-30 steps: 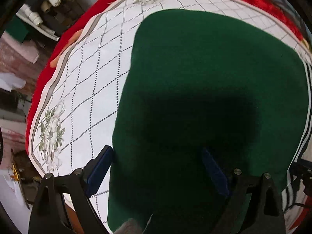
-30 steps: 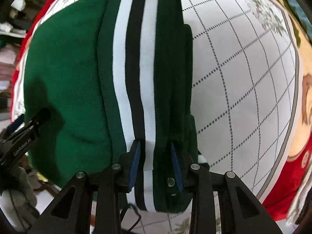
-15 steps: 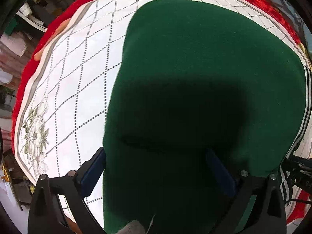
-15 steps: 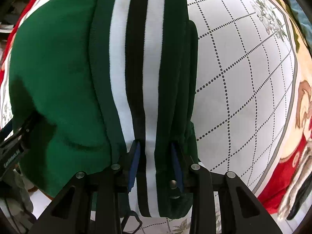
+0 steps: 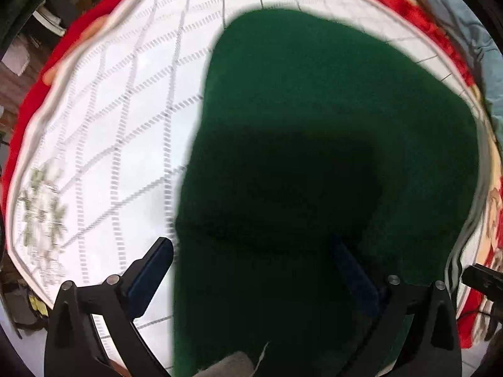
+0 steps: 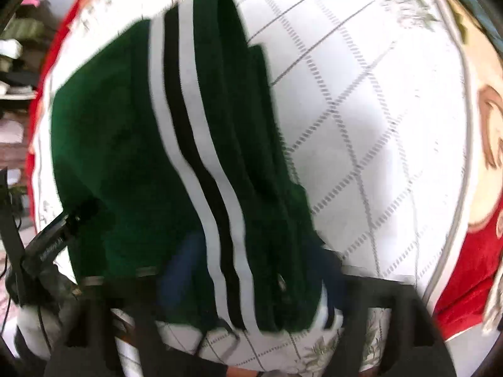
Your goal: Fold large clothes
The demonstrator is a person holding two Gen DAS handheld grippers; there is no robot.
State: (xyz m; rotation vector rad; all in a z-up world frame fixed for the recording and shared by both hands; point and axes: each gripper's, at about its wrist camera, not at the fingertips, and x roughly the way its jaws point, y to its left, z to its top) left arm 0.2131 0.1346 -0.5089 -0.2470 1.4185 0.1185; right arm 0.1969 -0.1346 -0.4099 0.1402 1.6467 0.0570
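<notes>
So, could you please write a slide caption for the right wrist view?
Right gripper opening over the striped edge of the folded green garment on a quilted bedspread.

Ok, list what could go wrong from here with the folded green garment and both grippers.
1. The right gripper is opening over the striped edge of the dark green fleece garment; the stacked layers there may spring apart.
2. The garment's near end hangs past the white quilted cover's edge, so it could slide off.
3. The open left gripper straddles the garment's side edge; moving across could snag and drag the fold.
</notes>
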